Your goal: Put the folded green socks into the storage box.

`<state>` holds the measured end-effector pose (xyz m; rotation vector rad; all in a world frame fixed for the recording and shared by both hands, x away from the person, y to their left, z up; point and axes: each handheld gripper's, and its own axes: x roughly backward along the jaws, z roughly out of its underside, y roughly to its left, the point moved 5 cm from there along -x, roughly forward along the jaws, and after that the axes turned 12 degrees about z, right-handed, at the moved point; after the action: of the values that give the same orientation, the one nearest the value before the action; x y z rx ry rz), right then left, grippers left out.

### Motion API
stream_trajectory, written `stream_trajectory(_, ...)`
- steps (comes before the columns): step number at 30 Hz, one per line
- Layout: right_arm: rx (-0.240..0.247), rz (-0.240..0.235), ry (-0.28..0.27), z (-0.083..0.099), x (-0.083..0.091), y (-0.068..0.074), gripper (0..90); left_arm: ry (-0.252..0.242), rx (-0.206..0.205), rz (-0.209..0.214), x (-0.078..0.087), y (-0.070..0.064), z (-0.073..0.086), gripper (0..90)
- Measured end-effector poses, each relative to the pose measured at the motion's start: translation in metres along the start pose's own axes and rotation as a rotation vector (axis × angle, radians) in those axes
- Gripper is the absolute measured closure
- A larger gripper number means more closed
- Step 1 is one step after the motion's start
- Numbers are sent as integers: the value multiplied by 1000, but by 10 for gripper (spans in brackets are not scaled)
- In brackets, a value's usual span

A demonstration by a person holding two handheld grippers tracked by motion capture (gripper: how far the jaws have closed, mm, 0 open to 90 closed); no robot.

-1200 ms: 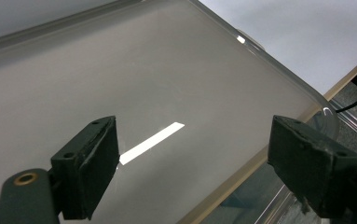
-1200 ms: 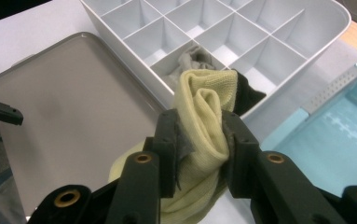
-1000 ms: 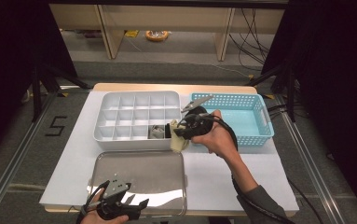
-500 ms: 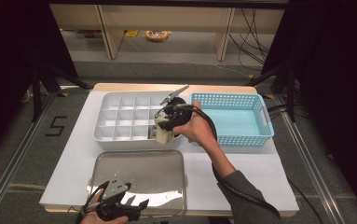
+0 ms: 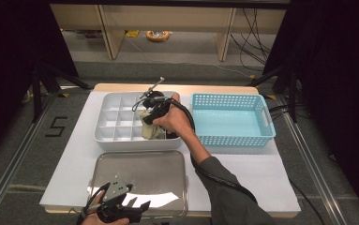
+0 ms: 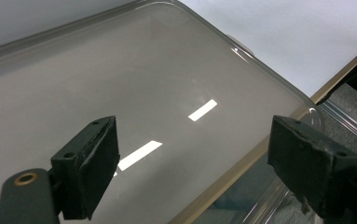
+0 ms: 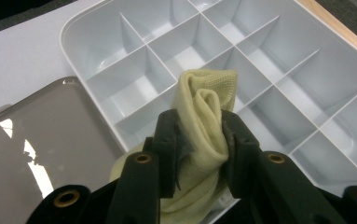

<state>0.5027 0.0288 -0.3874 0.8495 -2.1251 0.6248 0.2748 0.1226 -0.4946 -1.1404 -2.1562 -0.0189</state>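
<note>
R tongs (image 7: 199, 140) clamped on yellow cloth (image 7: 204, 121) | moved from basket (image 5: 231, 119) side to over divider tray (image 5: 116, 117) | drop next, likely | L tongs (image 6: 195, 163) apart, idle over steel tray (image 6: 120, 84)

Pale yellow knitted cloth (image 7: 204, 121): soft, matt, fine ribbed weave, folded into thick rolls. Right claw (image 7: 199, 140): jaws faced with matt black pads, surface slightly rough and scuffed; brass-coloured rivets in glossy black plastic arms. Left claw (image 6: 192, 168): same matt black pads, edges worn. Compartment tray (image 7: 278, 70): smooth light-grey plastic, semi-gloss, soft sheen on dividers. Metal tray (image 6: 120, 93): polished, mirror-like, reflecting ceiling lights as bright bars. Basket (image 5: 228, 117): light-blue plastic, perforated lattice walls. Desk (image 5: 261, 173): matt white covering, wood-coloured edge at the far side.
</note>
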Motion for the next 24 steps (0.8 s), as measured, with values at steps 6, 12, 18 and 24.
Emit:
stream_trajectory(6, -12, 6, 9, -9, -19, 4, 708, -9, 18, 12, -2, -4, 0, 161)
stream_trajectory(12, -28, 29, 27, -16, -41, 4, 708, -10, -14, 4, 0, -2, -1, 161)
stream_trajectory(18, -13, 48, 48, -19, -58, 11, 705, -4, -15, 3, 1, -2, 0, 161)
stream_trajectory(24, 10, 66, 72, -14, -73, 19, 701, 0, -19, 7, 0, -3, 0, 161)
